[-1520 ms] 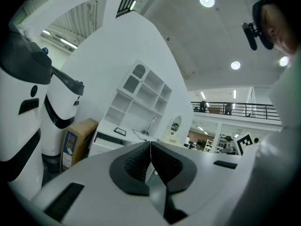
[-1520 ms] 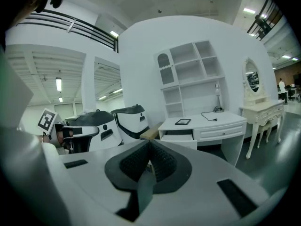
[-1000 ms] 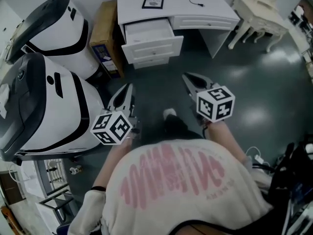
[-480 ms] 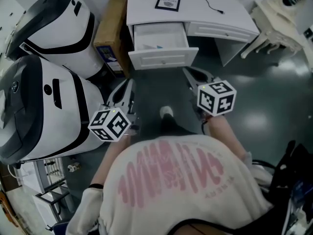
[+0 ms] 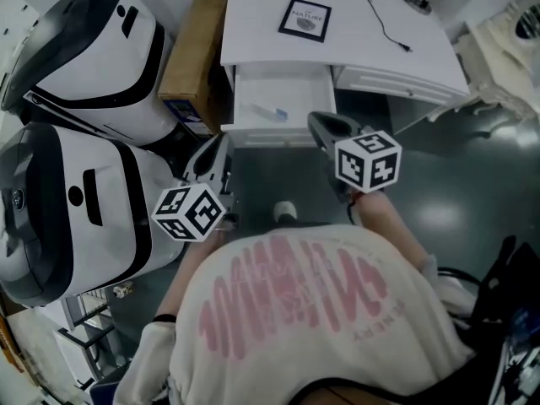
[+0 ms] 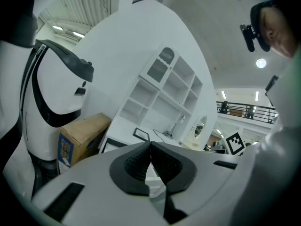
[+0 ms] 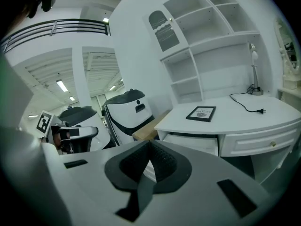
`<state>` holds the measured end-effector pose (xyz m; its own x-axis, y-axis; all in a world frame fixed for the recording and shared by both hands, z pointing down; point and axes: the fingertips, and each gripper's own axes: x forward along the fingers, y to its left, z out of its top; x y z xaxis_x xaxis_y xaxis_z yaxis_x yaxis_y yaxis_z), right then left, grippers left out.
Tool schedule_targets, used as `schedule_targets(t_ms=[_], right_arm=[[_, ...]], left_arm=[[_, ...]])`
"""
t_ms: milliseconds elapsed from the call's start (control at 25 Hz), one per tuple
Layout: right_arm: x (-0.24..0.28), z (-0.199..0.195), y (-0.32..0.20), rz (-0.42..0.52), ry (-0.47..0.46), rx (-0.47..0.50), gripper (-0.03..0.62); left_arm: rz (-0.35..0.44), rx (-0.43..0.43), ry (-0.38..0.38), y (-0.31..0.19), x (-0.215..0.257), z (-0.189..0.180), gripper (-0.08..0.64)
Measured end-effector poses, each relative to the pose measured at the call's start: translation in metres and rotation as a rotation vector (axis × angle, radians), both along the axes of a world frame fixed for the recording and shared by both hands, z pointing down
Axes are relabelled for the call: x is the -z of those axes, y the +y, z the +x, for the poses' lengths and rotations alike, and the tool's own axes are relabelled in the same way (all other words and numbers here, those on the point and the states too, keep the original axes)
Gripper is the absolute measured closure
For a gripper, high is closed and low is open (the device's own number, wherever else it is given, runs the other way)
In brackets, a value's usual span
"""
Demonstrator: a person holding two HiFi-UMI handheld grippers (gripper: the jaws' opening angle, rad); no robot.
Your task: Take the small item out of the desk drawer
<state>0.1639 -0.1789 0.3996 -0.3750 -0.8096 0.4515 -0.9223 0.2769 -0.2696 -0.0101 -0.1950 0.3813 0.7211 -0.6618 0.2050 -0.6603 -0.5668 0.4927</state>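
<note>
Both with jaws clenched empty, left gripper (image 6: 150,144) and right gripper (image 7: 149,143) face white desk (image 5: 257,19).

The desk (image 5: 253,24) ahead of me looks smooth, painted white; the box (image 5: 192,57) is matt brown cardboard. The dark floor (image 5: 456,159) is glossy.

The left gripper (image 5: 216,152) is held out in front of the torso on the person's left, jaws pressed together with nothing between them. The right gripper (image 5: 323,128) reaches further forward, its jaws likewise together and empty. The bare right forearm (image 5: 386,223) stretches out behind it.
</note>
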Motion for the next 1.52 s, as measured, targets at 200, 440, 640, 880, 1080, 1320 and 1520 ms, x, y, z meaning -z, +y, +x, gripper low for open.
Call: schedule_targets(t_ms=[200, 440, 640, 880, 1080, 1320, 1520], right_arm=[[-0.019, 0.009, -0.047, -0.029, -0.015, 0.057, 0.575], [-0.05, 0.01, -0.082, -0.092, -0.016, 0.112, 0.575], [-0.076, 0.013, -0.108, -0.149, 0.041, 0.135, 0.575], [-0.107, 0.014, -0.131, -0.227, 0.039, 0.17, 0.574], [-0.13, -0.005, -0.146, -0.29, 0.029, 0.284, 0.574], [-0.153, -0.022, -0.163, -0.332, 0.106, 0.425, 0.574], [-0.185, -0.024, -0.167, -0.424, 0.129, 0.485, 0.574]], left_arm=[[-0.027, 0.051, -0.009, -0.042, -0.019, 0.012, 0.531], [-0.049, 0.086, -0.016, -0.069, -0.034, 0.016, 0.531], [-0.085, 0.113, -0.003, -0.08, -0.049, 0.011, 0.531], [-0.12, 0.158, -0.033, -0.086, -0.074, -0.004, 0.531], [-0.171, 0.21, -0.057, -0.082, -0.096, -0.023, 0.531], [-0.217, 0.251, -0.085, -0.073, -0.11, -0.04, 0.531], [-0.261, 0.302, -0.112, -0.057, -0.119, -0.061, 0.531]])
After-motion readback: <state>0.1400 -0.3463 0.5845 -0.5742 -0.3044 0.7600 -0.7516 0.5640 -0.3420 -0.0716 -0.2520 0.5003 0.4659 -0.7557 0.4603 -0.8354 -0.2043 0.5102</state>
